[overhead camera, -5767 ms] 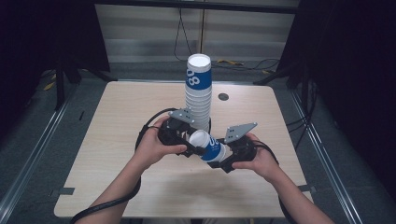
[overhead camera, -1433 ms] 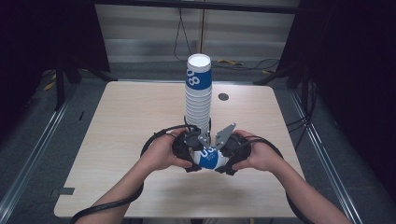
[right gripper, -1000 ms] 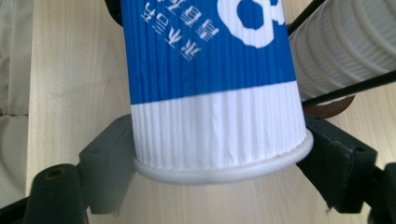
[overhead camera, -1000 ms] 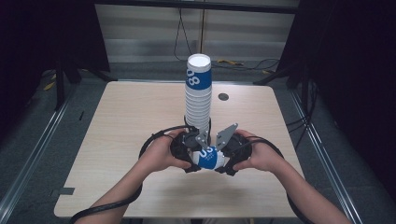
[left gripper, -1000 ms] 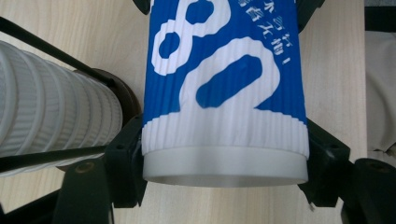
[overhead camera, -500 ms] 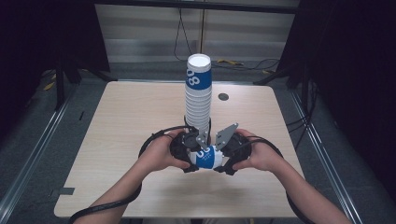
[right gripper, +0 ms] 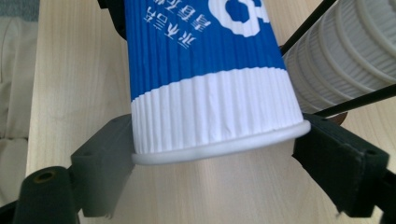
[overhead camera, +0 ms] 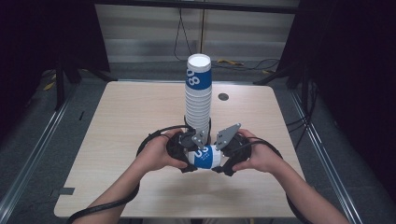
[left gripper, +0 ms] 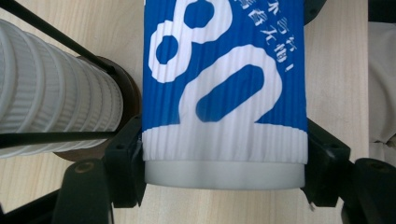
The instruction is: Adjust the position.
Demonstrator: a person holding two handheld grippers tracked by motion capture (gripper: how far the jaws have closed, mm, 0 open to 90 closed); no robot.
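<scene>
Two grippers meet on one blue-and-white paper cup [overhead camera: 208,156], which lies on its side above the table [overhead camera: 116,135], just in front of the base of the tall cup stack [overhead camera: 198,100]. Your left gripper [left gripper: 224,179] clamps the cup's bottom end, pads pressed against both sides. Your right gripper [right gripper: 210,161] sits at the rim end; its jaws have just been opening, with the rim between them and the right-hand pad standing just clear of it.
</scene>
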